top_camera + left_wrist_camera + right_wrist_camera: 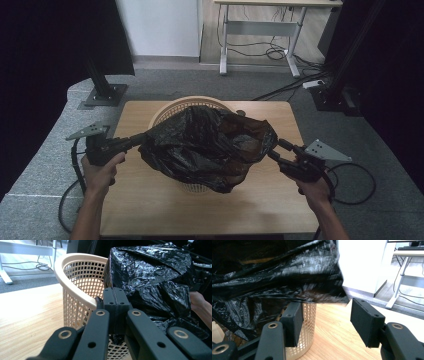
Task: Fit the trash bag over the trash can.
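Your left claw [141, 136] is clamped on the crumpled black plastic bag [207, 145], which hangs over the beige lattice plastic basket [77, 287] on the wooden bench [150, 200]; your right claw [325, 315] gapes beside the basket.

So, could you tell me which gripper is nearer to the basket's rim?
Left. The left gripper is shut on the black bag beside the basket rim; the right gripper is open, farther out past the bag's other side.

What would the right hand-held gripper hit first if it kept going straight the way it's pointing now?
Most likely the black plastic bag: the open right hand-held gripper points at its edge, draped just above its jaws. Below that stands the mesh basket, though depth is hard to judge.
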A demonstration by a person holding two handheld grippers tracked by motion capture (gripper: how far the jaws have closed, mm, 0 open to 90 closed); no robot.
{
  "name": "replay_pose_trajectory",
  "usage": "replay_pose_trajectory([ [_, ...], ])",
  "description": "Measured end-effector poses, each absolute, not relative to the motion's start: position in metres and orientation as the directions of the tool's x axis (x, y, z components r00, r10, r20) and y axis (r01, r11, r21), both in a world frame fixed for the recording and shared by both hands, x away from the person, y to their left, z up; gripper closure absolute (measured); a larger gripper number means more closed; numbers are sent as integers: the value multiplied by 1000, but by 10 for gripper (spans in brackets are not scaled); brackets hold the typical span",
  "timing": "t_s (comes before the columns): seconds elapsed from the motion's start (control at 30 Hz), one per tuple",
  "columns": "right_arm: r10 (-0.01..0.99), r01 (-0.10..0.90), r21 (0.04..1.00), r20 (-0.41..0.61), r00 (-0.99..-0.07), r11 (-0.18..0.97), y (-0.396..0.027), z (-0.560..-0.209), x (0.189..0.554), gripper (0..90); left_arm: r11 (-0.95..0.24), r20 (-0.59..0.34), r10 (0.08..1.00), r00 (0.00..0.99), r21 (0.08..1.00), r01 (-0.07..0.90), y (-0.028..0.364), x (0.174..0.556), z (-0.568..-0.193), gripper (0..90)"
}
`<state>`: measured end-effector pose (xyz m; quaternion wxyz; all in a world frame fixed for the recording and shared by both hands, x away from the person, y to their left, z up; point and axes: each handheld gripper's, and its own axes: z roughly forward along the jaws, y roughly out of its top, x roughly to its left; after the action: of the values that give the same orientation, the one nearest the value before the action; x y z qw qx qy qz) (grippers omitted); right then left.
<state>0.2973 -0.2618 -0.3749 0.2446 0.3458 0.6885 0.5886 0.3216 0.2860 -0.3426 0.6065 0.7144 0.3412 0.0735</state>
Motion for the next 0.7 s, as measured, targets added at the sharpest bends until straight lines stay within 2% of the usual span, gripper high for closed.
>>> replay_pose_trajectory([
  [0.3,749,181,982,80,-658,53,-276,-369,284,373,-25,-311,570,760,918,395,285,319,-342,896],
  [0.47,731,156,984,46,-681,84,-261,-362,285,339,-25,-315,566,762,918,397,284,320,-341,896],
  [0.7,734,175,982,64,-676,76,-247,-357,303,306,-24,-318,563,763,917,399,285,322,-340,896],
])
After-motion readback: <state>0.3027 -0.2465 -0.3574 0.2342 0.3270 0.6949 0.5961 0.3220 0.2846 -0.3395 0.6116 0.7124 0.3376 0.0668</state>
